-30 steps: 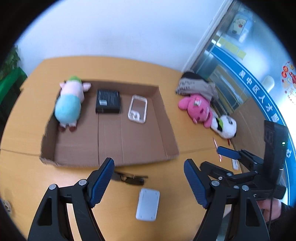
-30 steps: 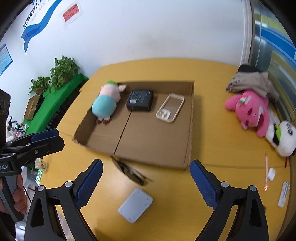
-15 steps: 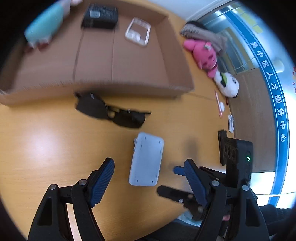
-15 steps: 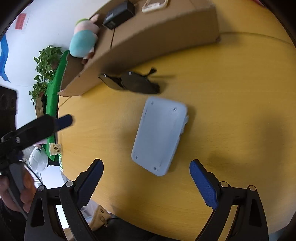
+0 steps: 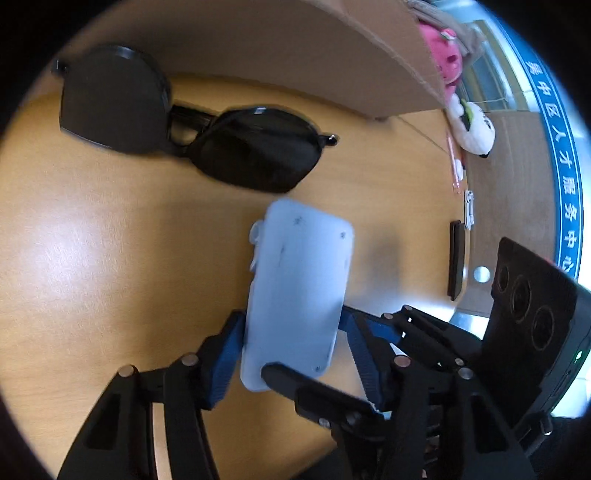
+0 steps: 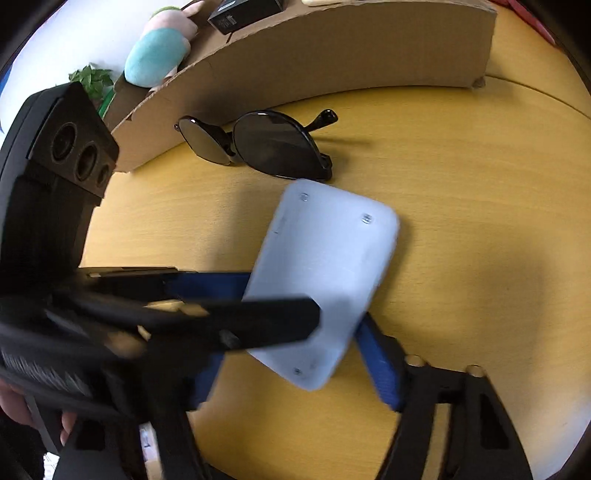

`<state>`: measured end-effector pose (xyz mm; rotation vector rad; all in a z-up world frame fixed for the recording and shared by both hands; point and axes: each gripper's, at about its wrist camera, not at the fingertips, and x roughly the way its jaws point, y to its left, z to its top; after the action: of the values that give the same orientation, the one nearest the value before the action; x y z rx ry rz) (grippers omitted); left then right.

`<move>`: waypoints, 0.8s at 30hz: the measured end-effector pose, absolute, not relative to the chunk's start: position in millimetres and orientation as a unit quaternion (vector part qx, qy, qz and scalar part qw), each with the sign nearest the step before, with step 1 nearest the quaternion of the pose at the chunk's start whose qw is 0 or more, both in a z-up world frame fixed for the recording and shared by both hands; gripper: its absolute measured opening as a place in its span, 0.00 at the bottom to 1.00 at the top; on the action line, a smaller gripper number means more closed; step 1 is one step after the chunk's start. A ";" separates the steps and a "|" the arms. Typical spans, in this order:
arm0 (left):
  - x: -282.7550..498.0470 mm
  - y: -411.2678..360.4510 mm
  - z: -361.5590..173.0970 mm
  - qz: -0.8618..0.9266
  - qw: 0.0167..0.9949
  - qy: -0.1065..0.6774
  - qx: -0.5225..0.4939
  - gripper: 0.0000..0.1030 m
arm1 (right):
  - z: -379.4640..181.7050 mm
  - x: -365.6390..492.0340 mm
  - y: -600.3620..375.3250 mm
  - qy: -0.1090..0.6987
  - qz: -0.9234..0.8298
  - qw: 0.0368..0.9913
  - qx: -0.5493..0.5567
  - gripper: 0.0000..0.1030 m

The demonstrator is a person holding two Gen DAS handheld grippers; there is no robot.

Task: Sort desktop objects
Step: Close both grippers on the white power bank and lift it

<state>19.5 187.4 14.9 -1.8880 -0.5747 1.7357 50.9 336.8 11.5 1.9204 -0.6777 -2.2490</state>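
Note:
A flat pale blue-grey device [image 5: 299, 280] [image 6: 325, 266] lies on the wooden table [image 5: 92, 258], just in front of black sunglasses [image 5: 255, 155] [image 6: 277, 147]. My left gripper [image 5: 291, 354] straddles the device's near end. Its jaws are closing, and both blue pads [image 5: 225, 354] sit against the long edges. My right gripper [image 6: 291, 350] straddles the same end with its jaws closing. Its right pad [image 6: 380, 369] stands just beside the edge, and the left gripper's fingers [image 6: 258, 321] hide the other pad. A right finger [image 5: 317, 395] crosses below the device in the left wrist view.
A shallow cardboard box [image 6: 332, 55] [image 5: 295, 55] stands behind the sunglasses, with a teal and pink plush [image 6: 155, 55] and a black box [image 6: 240, 14] inside. To the right lie a pink plush [image 5: 447, 62], a panda plush [image 5: 472, 129], a pen [image 5: 454, 162] and a black slab [image 5: 456, 266].
Both grippers have dropped toward the table and tipped downward onto the pale device. Their jaws have narrowed around its near end. The box and sunglasses have slid up in both views.

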 end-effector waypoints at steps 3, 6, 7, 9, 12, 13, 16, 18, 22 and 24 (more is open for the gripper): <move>19.9 182.3 11.9 0.639 0.245 -0.223 -0.694 0.47 | 11.0 51.1 342.8 -0.232 -0.740 0.048 0.629 0.56; 22.0 178.9 13.1 0.651 0.225 -0.211 -0.694 0.46 | 12.5 52.2 344.1 -0.231 -0.741 0.050 0.629 0.51; 22.6 177.8 13.8 0.655 0.220 -0.207 -0.692 0.46 | 15.0 52.9 342.8 -0.226 -0.743 0.053 0.628 0.46; 24.1 172.3 15.4 0.657 0.217 -0.221 -0.687 0.46 | 21.5 54.6 339.2 -0.215 -0.748 0.059 0.625 0.42; 26.7 165.3 27.7 0.669 0.212 -0.229 -0.675 0.46 | 33.4 58.0 340.6 -0.225 -0.755 0.071 0.612 0.40; 26.9 166.0 31.9 0.674 0.212 -0.227 -0.670 0.46 | 37.9 58.8 340.4 -0.224 -0.758 0.074 0.608 0.39; 26.9 164.2 52.6 0.691 0.208 -0.224 -0.655 0.46 | 55.0 61.0 340.0 -0.226 -0.769 0.084 0.592 0.37; 25.0 163.7 70.1 0.704 0.205 -0.223 -0.642 0.46 | 69.7 60.7 338.6 -0.227 -0.778 0.090 0.578 0.36; 19.1 154.6 112.8 0.737 0.193 -0.213 -0.612 0.46 | 107.8 55.2 328.2 -0.220 -0.802 0.102 0.547 0.35; 14.3 153.8 131.2 0.751 0.188 -0.210 -0.597 0.46 | 124.2 49.6 329.2 -0.218 -0.812 0.107 0.530 0.35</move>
<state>14.3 153.8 131.2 -1.6810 -0.5902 2.1131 49.6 329.2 124.2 1.5599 -0.6416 -2.3915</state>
